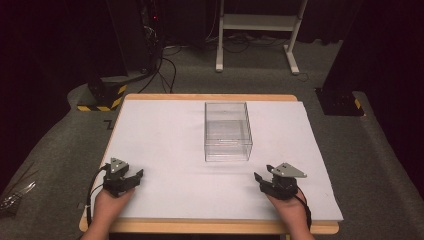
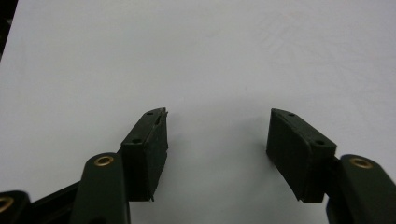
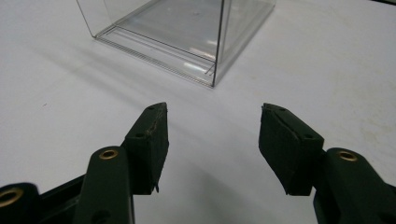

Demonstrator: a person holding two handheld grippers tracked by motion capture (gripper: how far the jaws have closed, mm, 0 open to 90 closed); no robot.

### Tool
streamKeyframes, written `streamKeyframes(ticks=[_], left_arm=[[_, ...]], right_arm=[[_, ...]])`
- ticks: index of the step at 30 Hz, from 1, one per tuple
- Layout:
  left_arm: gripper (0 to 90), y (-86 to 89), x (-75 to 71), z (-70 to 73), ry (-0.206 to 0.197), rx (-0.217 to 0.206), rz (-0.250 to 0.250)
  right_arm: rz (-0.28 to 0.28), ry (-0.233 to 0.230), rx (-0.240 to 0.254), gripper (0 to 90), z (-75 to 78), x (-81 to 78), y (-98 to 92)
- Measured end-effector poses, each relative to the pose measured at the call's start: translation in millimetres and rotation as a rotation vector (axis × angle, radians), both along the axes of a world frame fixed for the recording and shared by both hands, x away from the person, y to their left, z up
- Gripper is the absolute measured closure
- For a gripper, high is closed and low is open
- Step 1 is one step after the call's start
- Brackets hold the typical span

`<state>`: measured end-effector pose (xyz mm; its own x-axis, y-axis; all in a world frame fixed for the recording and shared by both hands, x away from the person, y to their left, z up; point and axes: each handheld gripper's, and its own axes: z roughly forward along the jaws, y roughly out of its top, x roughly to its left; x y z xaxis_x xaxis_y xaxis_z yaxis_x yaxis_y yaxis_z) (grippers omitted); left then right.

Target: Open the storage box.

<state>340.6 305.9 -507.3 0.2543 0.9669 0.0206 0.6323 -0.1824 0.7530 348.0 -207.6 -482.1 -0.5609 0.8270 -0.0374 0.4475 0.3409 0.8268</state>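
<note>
Nothing begun yet, judging by the layout. Clear plastic box (image 1: 228,131) standing upright near the middle of the bench (image 1: 165,145), a little toward twelve o'clock from centre, apparently empty and, as far as can be made out, open on top (walls too transparent to be sure of a lid). Untouched by either tool.

Left hand-held gripper (image 1: 131,178) resting at about seven o'clock on the white surface, jaws spread wide, nothing between them; in the left gripper view (image 2: 217,135) just bare white sheet ahead of the pads. Right hand-held gripper (image 1: 259,178) at about five o'clock, likewise spread and empty; in the right gripper view (image 3: 212,135) pointed toward the box (image 3: 187,32), whose near corner sits at roughly twelve o'clock of the jaws, well apart from the tips.

Both tools well short of the box, one to each side of it, aimed inward toward it. No other loose item visible on the bench to put in or take out.

Left to do, by this reading: everything — the approach, the grasp or steadying of the box, and whatever handling follows. Likely first move a reach forward by the right side, already lined up with the corner.
</note>
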Motion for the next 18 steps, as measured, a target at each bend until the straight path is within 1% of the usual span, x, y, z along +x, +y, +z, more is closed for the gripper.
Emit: streamKeyframes(ticks=[1, 2, 3, 5, 7, 9, 10, 11, 12, 14, 15, 16, 18], left_arm=[[38.8, -0.3, -0.1, 0.2, 0.000, 0.004, -0.001], [38.8, -1.1, -0.4, 0.5, -0.002, 0.010, -0.001], [39.8, -3.3, -1.4, 1.2, -0.006, 0.023, -0.007], [40.7, -4.4, -1.9, 1.5, -0.009, 0.030, -0.010], [40.5, -5.1, -2.1, 2.1, 0.002, 0.019, -0.014], [40.6, -6.8, -2.4, 2.3, 0.008, 0.007, -0.021], [40.5, -8.2, -2.8, 2.8, 0.002, 0.017, -0.031], [40.2, -10.0, -3.5, 3.1, 0.001, 0.010, -0.034], [40.3, -12.1, -4.0, 3.9, -0.005, 0.003, -0.049], [40.2, -14.6, -4.8, 3.7, -0.010, -0.001, -0.054], [40.0, -16.1, -4.7, 2.6, -0.011, 0.013, -0.063], [36.9, -17.3, -4.3, 1.3, -0.010, 0.037, -0.066], [36.0, -16.8, -4.0, 0.7, -0.007, 0.031, -0.062]], right_arm=[[0.015, -0.008, -0.008, 43.4, 0.2, -0.5, 3.4], [0.015, -0.008, -0.008, 43.4, 0.2, -0.5, 3.4], [0.031, -0.013, -0.014, 43.6, 0.2, -0.9, 6.4], [0.034, -0.012, -0.014, 43.3, 0.3, -1.1, 7.5], [0.054, -0.024, -0.022, 43.6, 0.0, -1.9, 10.8], [0.058, -0.030, -0.023, 43.6, 0.0, -2.0, 11.6], [0.059, -0.030, -0.022, 43.6, 0.2, -2.4, 12.8], [0.064, -0.033, -0.023, 43.8, 0.8, -2.7, 13.9], [0.069, -0.033, -0.017, 44.3, 2.0, -3.3, 16.0], [0.070, -0.031, -0.012, 44.4, 2.5, -3.7, 16.9], [0.074, -0.029, -0.006, 44.5, 3.4, -4.2, 18.4], [0.084, -0.033, -0.001, 44.3, 4.8, -5.0, 20.6], [0.084, -0.033, 0.007, 44.2, 5.3, -5.6, 21.6]])
